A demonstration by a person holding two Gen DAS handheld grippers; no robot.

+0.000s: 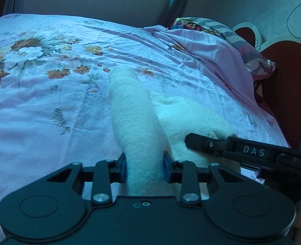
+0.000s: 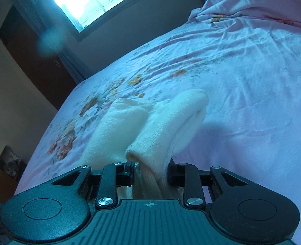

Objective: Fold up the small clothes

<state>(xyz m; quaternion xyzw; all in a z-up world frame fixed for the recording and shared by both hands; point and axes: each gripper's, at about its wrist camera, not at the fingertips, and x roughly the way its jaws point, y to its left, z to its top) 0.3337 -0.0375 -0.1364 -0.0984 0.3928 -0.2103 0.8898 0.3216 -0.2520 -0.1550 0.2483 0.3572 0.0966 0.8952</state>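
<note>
Nearest to the left wrist camera is the left gripper (image 1: 144, 169), and between its two blue pads (image 1: 123, 168) it grips one end of a pale cream sock (image 1: 130, 110). From the jaws the sock runs straight forward and a little to the left, so its long axis follows the fingers. Its rounded far end lies out ahead on the pink floral bed sheet (image 1: 48, 94). The jaws are closed only as far as the thick cloth allows, and the pads press on both sides of it. This gripper points downward at a slant toward the bed.

To the right of these jaws a second cream piece (image 1: 193, 120) lies beside the first one. The right gripper (image 1: 211, 143) reaches in from the right and touches this piece.

In the right wrist view, the right gripper (image 2: 150, 173) clenches the open cuff end of a cream sock (image 2: 170, 126). This sock extends forward and slightly right from the jaws, doubled over at its far end. Left of the jaws another cream piece (image 2: 117, 126) lies alongside. This gripper also tilts down toward the sheet (image 2: 242, 81).
</note>
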